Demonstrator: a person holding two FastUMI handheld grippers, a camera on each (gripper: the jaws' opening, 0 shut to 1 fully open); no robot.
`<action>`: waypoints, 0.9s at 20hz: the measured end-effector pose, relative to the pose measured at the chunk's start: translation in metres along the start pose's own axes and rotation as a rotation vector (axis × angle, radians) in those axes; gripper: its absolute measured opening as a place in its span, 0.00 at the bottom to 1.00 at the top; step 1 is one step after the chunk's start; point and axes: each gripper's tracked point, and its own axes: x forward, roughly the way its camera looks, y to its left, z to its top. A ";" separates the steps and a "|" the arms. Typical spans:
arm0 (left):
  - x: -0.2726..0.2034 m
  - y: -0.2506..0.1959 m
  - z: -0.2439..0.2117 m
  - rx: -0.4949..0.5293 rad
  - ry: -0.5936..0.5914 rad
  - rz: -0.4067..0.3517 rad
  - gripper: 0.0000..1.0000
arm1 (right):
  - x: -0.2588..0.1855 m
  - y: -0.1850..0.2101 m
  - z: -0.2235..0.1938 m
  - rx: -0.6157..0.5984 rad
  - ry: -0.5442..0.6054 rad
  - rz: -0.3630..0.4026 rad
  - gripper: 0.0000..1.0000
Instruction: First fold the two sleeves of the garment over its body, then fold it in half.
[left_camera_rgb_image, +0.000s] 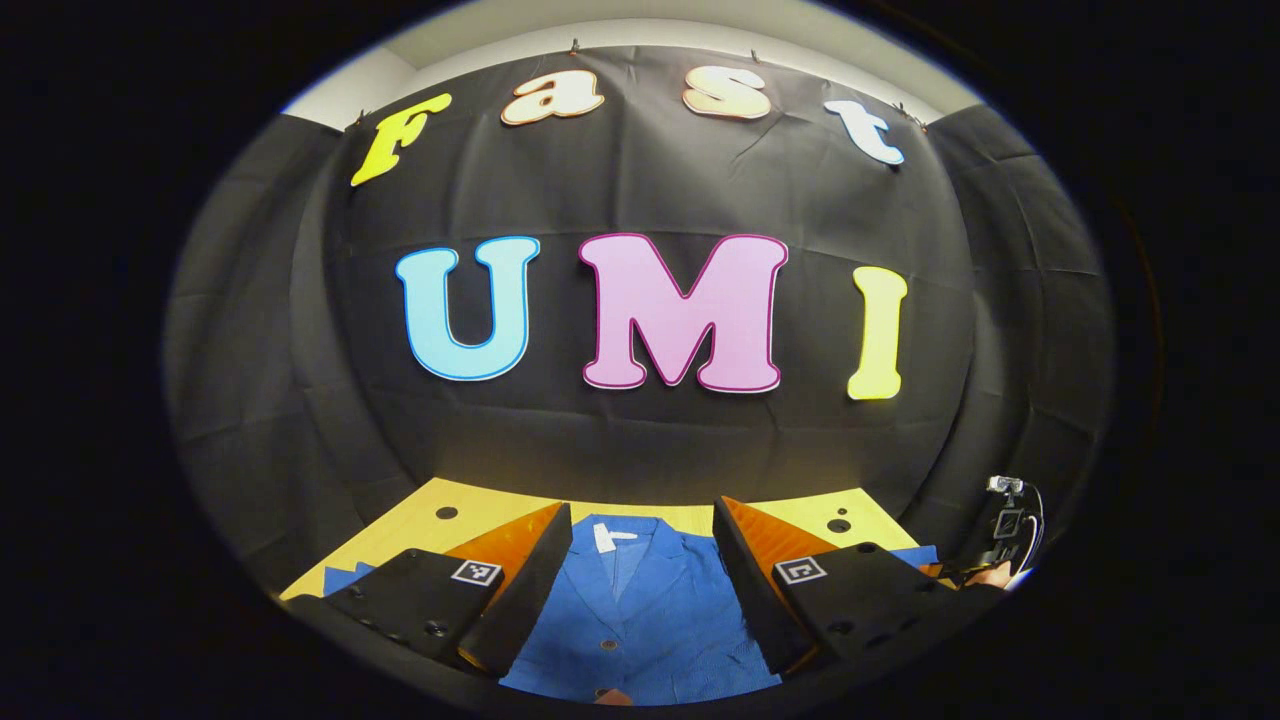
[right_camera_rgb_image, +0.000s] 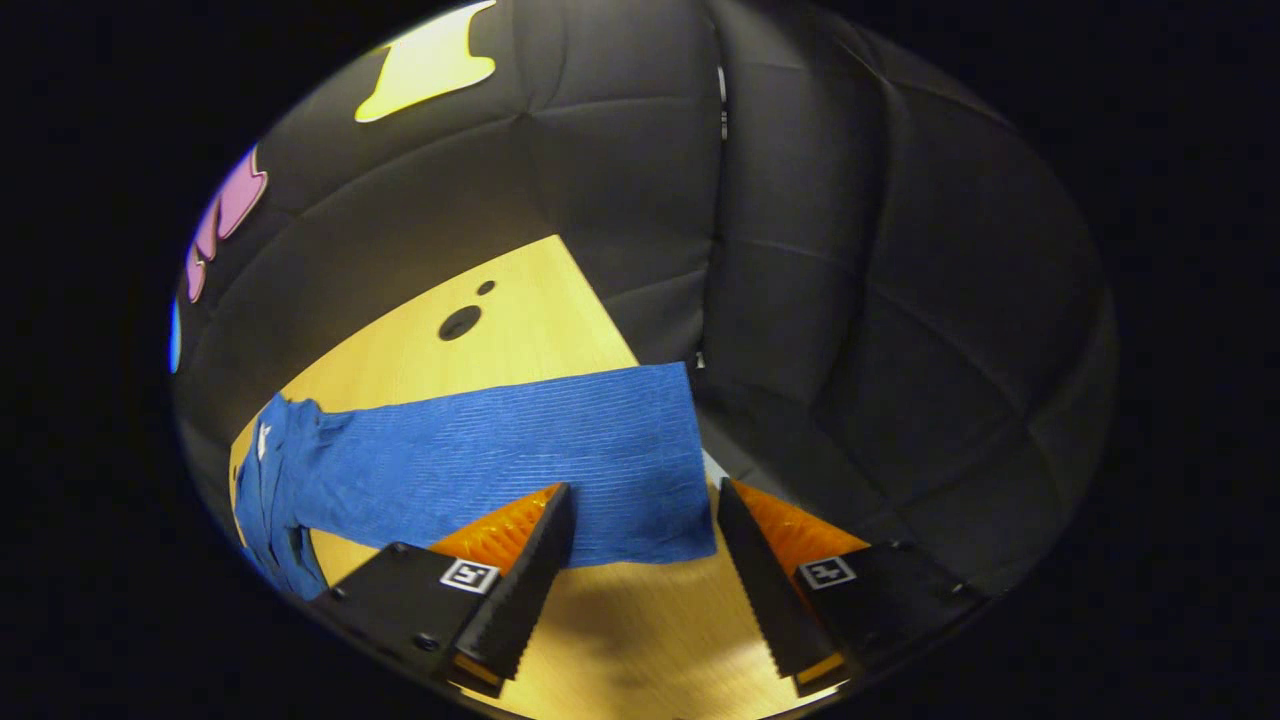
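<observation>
Dim booth, sharp focus — fisheye bending at the rims (soft shadows under the fingers (right_camera_rgb_image: 520, 590)).

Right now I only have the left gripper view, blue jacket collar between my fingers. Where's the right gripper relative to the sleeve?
Observer: In the right gripper view, the right gripper hovers open at the cuff end of the sleeve.
Operator: Is that sleeve folded yet?
Observer: No, it lies flat, stretched straight out from the jacket body across the wooden table.
Operator: Are the fingers on the cloth?
Observer: One finger overlaps the sleeve's lower edge; the other stands past the cuff, over the table. Nothing is pinched.
</observation>
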 end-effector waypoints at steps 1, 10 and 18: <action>0.001 -0.001 -0.003 -0.004 0.007 -0.004 0.81 | 0.003 -0.008 -0.002 -0.007 -0.002 -0.044 0.81; -0.011 0.020 -0.003 0.026 -0.005 -0.008 0.81 | 0.002 0.009 -0.005 0.066 0.044 -0.029 0.02; -0.034 0.062 -0.014 -0.024 -0.013 -0.010 0.81 | -0.085 0.067 0.058 -0.076 -0.248 0.024 0.01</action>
